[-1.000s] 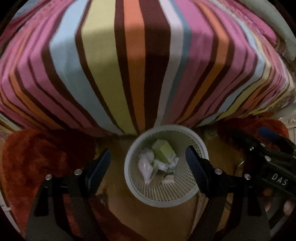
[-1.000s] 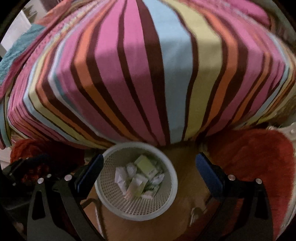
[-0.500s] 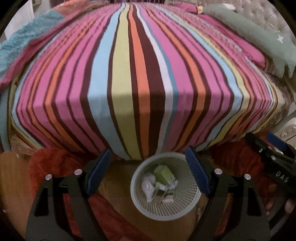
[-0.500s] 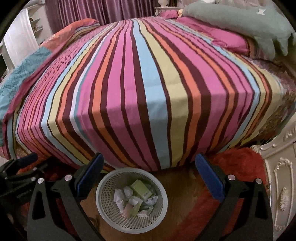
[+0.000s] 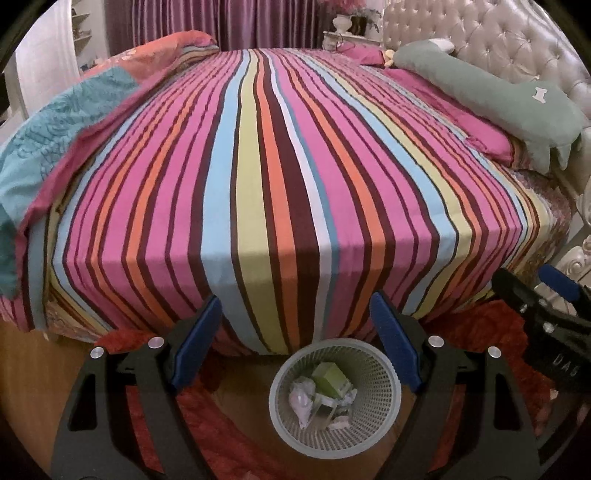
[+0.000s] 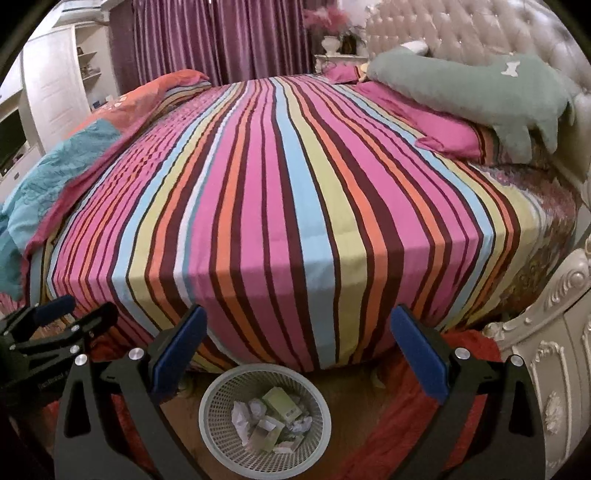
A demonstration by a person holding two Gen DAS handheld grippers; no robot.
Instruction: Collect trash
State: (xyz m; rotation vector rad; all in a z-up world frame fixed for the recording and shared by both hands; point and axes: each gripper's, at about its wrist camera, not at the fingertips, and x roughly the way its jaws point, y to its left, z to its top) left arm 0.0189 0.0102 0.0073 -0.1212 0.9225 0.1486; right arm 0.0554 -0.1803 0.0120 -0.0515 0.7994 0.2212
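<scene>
A white mesh trash basket (image 5: pixel 384 417) stands on the floor against the foot of the bed; it also shows in the right wrist view (image 6: pixel 218 439). Inside lie crumpled white papers (image 5: pixel 303 397) and a green box (image 5: pixel 330 376), seen too in the right wrist view (image 6: pixel 282 404). My left gripper (image 5: pixel 297 343) is open and empty, held above and behind the basket. My right gripper (image 6: pixel 295 350) is open and empty, above the basket. Each gripper shows at the edge of the other's view.
A bed with a striped sheet (image 5: pixel 273 177) fills both views. A green pillow (image 6: pixel 465 88) and a tufted headboard (image 6: pixel 461 29) are at the far right. A folded teal and orange quilt (image 5: pixel 74 110) lies at the left. Red rugs (image 6: pixel 376 439) flank the basket. A carved cream cabinet (image 6: pixel 550 369) stands at the right.
Both grippers have risen and tilted up from looking down into the basket. The basket has slid to the bottom of each view and the whole bed has come into sight.
</scene>
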